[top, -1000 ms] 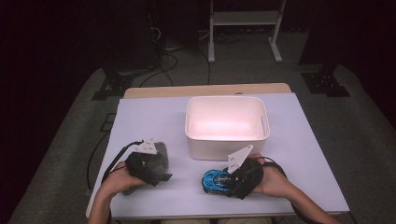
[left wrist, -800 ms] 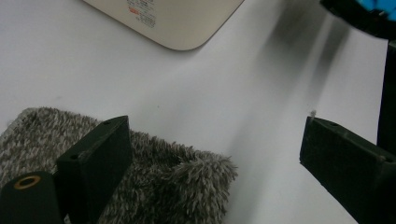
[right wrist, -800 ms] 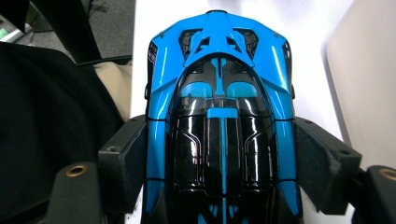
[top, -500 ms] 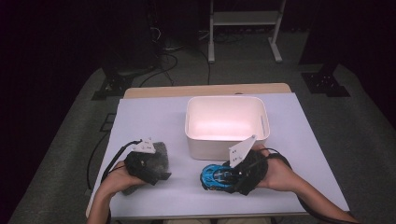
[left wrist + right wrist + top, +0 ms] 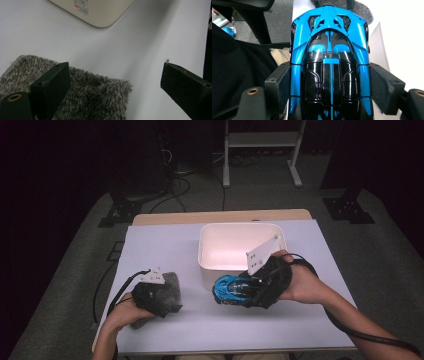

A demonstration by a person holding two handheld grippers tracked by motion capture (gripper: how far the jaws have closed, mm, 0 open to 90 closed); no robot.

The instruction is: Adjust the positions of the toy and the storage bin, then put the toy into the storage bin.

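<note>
1. Right gripper [image 5: 250,292] pinches a blue and black toy car [image 5: 234,290] across its sides; in the right gripper view both pads press flat on the car's flanks [image 5: 329,65]. The car's rear end is cut off by the bottom edge of that view.
2. Landmark: the cream tub [image 5: 210,262] on the white table [image 5: 165,245]. The car sits just in front of the tub's near wall, nose toward the left gripper. Whether its wheels touch the table cannot be told; the gripper body and hand hide its underside.
3. Left gripper [image 5: 155,297], well to the left of the tub and nearer the person, stands spread wide with nothing between the pads. One jaw sits over a grey shaggy cloth [image 5: 95,92]; the other is over bare table.
4. The cloth is largely hidden under the left gripper in the high view; its near edge is cut off in the left gripper view.
5. In the left gripper view one rounded corner of the tub [image 5: 100,15] shows; its label is too small to read.
</note>
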